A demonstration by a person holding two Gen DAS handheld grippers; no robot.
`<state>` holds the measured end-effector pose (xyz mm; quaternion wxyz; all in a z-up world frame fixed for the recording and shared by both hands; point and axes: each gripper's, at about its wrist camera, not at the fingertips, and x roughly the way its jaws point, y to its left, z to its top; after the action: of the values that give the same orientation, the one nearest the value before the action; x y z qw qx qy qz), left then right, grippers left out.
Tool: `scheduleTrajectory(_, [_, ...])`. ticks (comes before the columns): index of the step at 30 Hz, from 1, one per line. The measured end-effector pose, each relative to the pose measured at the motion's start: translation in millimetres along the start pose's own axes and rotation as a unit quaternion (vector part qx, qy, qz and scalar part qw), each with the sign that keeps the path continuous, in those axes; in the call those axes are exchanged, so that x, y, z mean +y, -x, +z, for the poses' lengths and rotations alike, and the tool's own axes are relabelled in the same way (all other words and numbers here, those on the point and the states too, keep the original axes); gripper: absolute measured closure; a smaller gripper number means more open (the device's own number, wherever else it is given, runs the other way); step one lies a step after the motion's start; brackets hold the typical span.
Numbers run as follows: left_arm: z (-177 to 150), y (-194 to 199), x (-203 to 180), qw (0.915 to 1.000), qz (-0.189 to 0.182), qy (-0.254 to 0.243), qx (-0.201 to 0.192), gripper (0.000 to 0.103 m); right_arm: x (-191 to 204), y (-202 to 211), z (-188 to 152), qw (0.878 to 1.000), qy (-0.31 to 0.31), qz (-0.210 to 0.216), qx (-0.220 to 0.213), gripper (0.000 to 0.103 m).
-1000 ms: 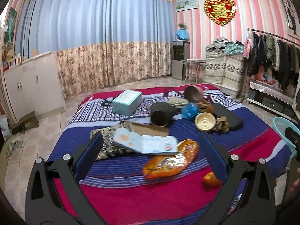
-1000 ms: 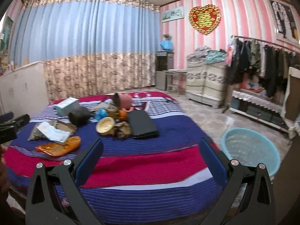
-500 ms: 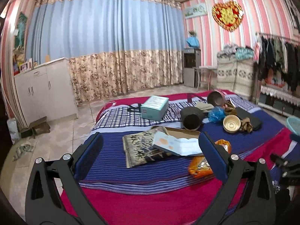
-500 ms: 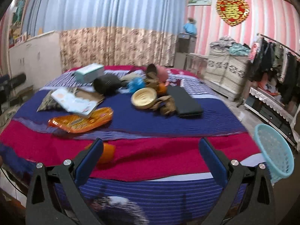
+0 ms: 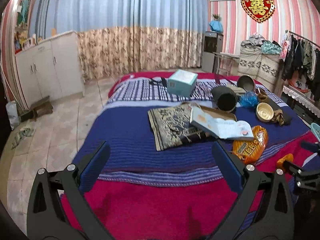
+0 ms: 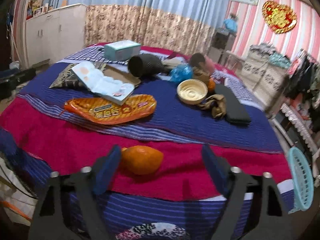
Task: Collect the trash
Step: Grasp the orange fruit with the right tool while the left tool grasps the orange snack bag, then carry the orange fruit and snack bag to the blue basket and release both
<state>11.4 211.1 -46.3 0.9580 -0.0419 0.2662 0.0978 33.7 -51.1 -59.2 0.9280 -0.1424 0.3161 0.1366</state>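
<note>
1. Trash on the bed: an orange wrapper lies on the red band at lower centre of the right wrist frame; a larger orange snack bag lies above it at centre left, partly under an open booklet.
2. Right gripper: jaws are closing. The orange wrapper sits between them, close against the left jaw and well clear of the right one. The pads do not yet press on it.
3. Left gripper: jaws stand wide apart and hold nothing; only bedcover lies between them.
4. Collection point, by judgement: the blue basket at the right edge of the frame, off the bed.
5. Risk, off-centre closure: the right jaw has further to travel, so it may push the light wrapper sideways instead of clamping it.
6. Risk, fabric pinch: low jaws may catch the soft cover along with the wrapper.
7. Risk, crush slip: a crumpled wrapper may fold flat and slide out on lifting.
</note>
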Motion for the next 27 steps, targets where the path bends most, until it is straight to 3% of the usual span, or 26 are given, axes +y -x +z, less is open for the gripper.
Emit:
scheduleTrajectory(12, [-3,-11,-26,0.9985,-0.036,-0.015,0.038,0.005,5,-7,-1,0.996,-0.004,0.085,0.016,0.067])
scheduleTrajectory(14, [-2,-12,-32,0.9981,-0.043,-0.02,0.041,0.005,-1,-2,-1,0.996,-0.015,0.087,0.006,0.068])
scheduleTrajectory(21, [1,-27,-79,0.9931,-0.083,-0.043,0.071,0.007,-53,23,-5,0.997,-0.068,0.035,-0.033,0.068])
scheduleTrajectory(23, [0,-36,-89,0.9908,-0.096,-0.042,0.085,0.013,-72,32,-7,0.995,-0.086,0.018,-0.041,0.068])
scheduleTrajectory(27, [-8,-62,-103,0.9834,-0.119,-0.034,0.133,0.043,-104,46,-12,0.992,-0.11,-0.005,-0.056,0.068])
